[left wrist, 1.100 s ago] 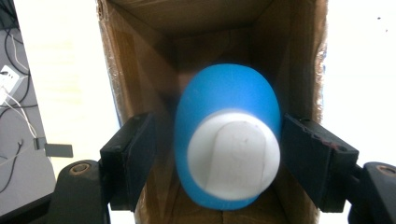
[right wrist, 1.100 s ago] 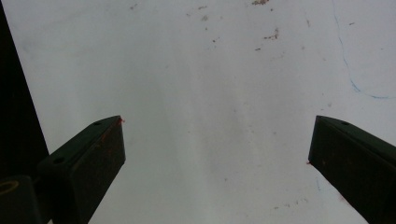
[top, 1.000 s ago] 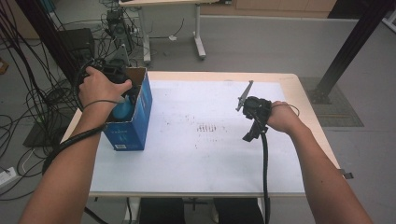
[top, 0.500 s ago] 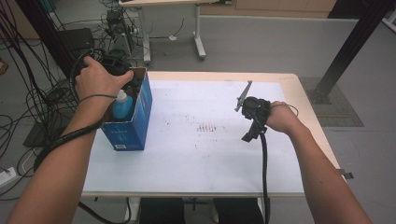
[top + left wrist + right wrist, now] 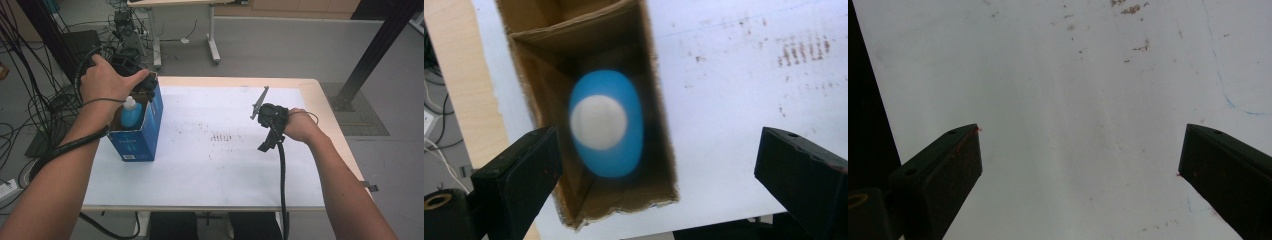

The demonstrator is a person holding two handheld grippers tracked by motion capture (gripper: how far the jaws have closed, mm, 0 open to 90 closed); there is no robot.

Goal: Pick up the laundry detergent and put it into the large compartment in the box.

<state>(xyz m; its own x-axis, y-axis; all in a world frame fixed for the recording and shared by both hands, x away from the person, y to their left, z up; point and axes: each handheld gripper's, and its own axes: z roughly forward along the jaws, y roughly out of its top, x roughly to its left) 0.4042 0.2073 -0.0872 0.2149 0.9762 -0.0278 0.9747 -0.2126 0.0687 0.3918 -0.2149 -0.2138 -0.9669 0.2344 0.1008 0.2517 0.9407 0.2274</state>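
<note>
A white sheet (image 5: 210,165) covered most of the desk (image 5: 320,100), and it had dark speckled marks near its middle. Behind the desk's far edge stood another desk's legs (image 5: 212,35). Black cables (image 5: 35,100) lay on the floor beside the left edge.

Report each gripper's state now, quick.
Left gripper: open, jaws just opened, holding nothing, above the blue bottle standing in the box.
Right gripper: open, holding nothing, over the white table.
</note>
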